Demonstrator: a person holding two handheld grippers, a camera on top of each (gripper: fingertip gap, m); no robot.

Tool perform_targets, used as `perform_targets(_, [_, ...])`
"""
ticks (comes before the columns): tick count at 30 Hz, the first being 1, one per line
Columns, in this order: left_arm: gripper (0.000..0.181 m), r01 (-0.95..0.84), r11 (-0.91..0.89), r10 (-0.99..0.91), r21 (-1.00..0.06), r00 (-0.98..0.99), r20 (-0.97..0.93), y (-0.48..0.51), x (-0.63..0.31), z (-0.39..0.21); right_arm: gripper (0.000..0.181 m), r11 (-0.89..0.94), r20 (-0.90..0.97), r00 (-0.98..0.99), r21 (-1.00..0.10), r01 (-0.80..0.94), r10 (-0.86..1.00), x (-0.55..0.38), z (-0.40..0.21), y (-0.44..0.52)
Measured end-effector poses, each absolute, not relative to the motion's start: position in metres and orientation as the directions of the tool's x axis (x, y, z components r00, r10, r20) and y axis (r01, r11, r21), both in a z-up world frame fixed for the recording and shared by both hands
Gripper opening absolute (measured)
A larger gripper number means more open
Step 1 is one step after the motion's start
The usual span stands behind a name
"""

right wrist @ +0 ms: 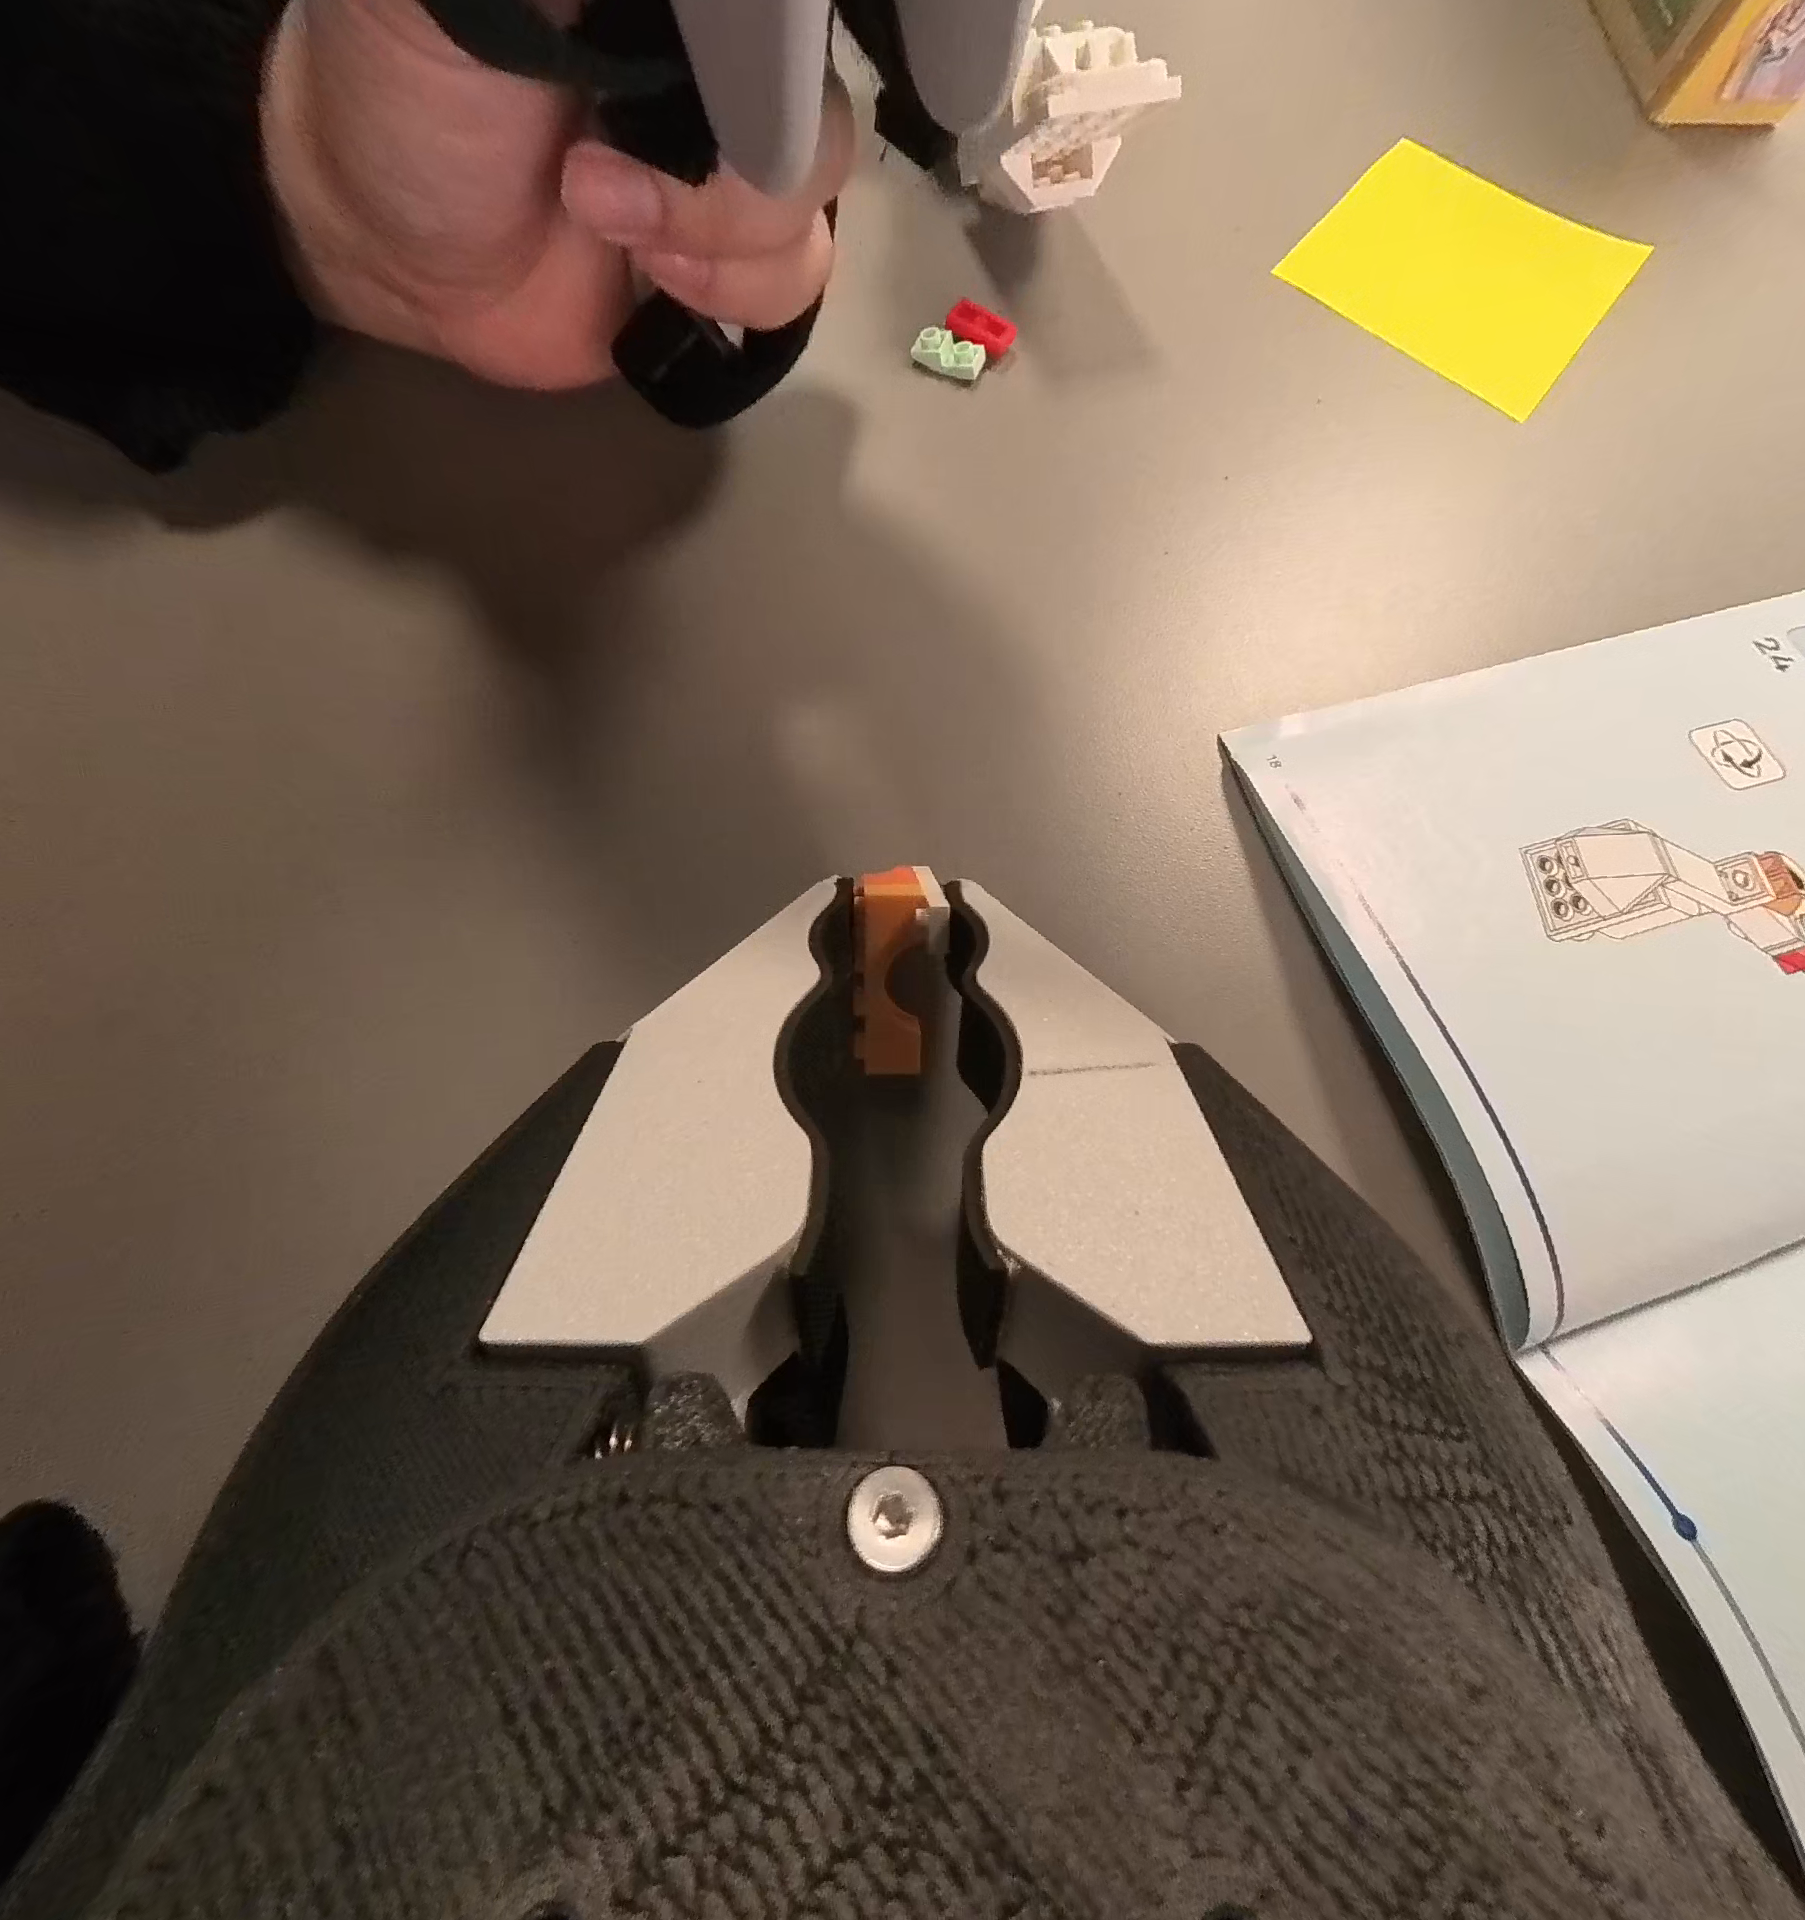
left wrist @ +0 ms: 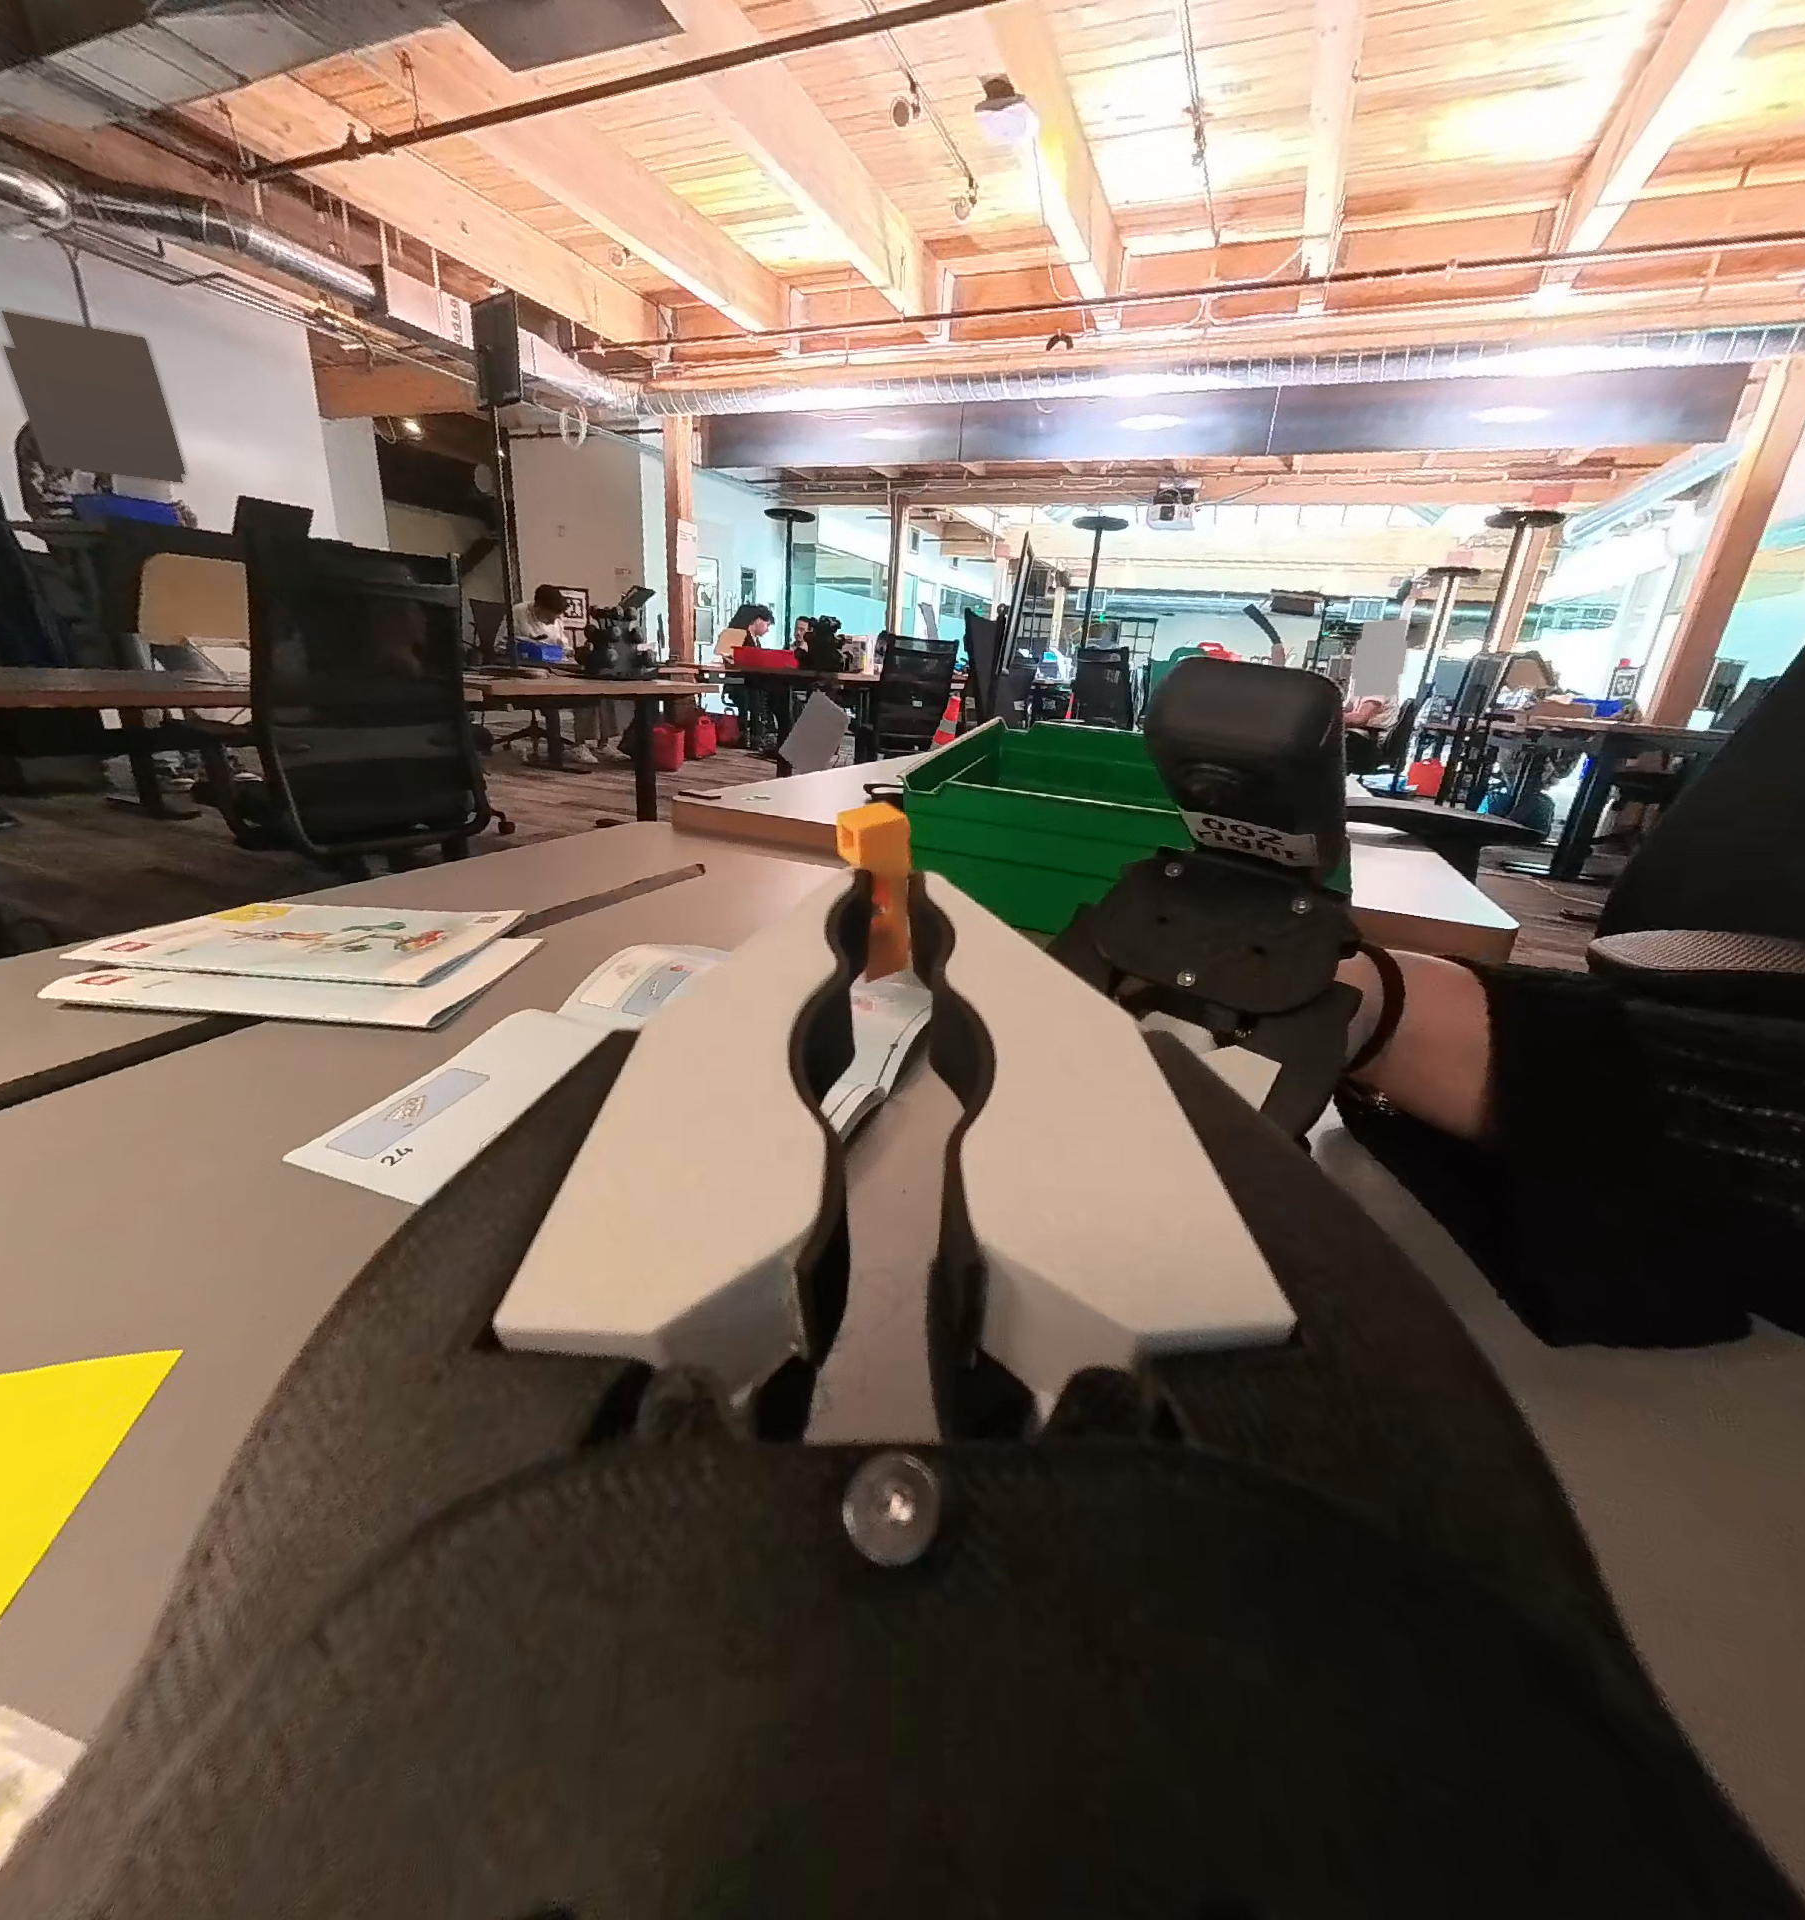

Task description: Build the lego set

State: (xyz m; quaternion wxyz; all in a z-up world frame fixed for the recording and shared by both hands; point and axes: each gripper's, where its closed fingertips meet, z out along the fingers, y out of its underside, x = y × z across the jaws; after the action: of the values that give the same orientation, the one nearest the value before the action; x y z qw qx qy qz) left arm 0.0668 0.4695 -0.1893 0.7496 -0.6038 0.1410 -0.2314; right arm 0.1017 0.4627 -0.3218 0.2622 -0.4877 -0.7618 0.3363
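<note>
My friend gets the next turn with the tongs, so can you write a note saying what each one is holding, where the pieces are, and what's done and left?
Left tongs: shut on an orange brick, held up above the table.
Right tongs: shut on a small orange and white piece, low over the grey table.
On the table: the part-built white model, a loose red brick touching a pale green brick, and the open booklet.
Done: the white model is begun.
Left: probably joining both held pieces, then adding the loose bricks.
</note>
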Motion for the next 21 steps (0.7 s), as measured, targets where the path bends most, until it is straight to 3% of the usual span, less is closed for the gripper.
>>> perform_targets(12, [0.005,0.207,0.153,-0.539,-0.966,0.837,0.094,0.469,0.068,-0.189,0.034,0.257,0.043,-0.374,-0.798,0.545,0.926,0.101,-0.315,0.465])
perform_targets(17, [0.005,0.315,0.157,-0.644,-0.936,0.751,0.144,0.458,0.075,-0.177,0.05,0.141,-0.036,-0.382,-0.894,0.426,0.924,0.105,-0.288,0.467])
perform_targets(21, [0.005,0.359,0.152,-0.701,-0.921,0.696,0.155,0.452,0.082,-0.17,0.052,0.012,-0.098,-0.361,-0.957,0.291,0.927,0.106,-0.259,0.476])
